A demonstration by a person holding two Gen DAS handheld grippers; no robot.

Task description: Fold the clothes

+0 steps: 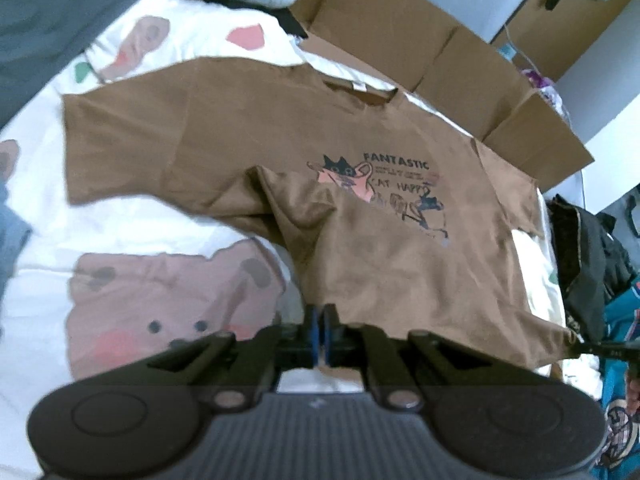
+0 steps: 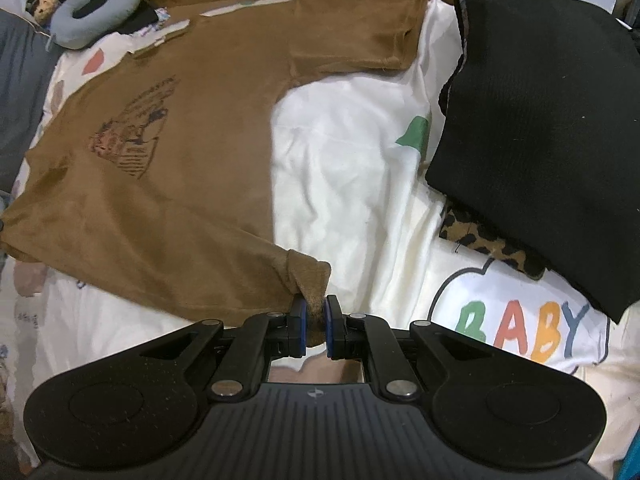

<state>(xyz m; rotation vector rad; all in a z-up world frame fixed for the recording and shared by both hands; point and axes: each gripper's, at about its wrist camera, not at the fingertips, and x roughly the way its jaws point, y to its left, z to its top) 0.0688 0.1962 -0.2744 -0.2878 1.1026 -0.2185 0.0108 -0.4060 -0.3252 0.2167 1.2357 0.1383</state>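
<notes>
The brown T-shirt (image 2: pixel 168 152) hem is being pinched, low in frame, by both the right gripper (image 2: pixel 316 326) and the left gripper (image 1: pixel 320 334); an uneven lift risks a skewed fold.

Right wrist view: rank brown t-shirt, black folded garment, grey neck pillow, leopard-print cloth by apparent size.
1. brown t-shirt
2. black folded garment, nearer the camera, so the gap is unsure
3. grey neck pillow
4. leopard-print cloth, mostly hidden under the black garment
</notes>
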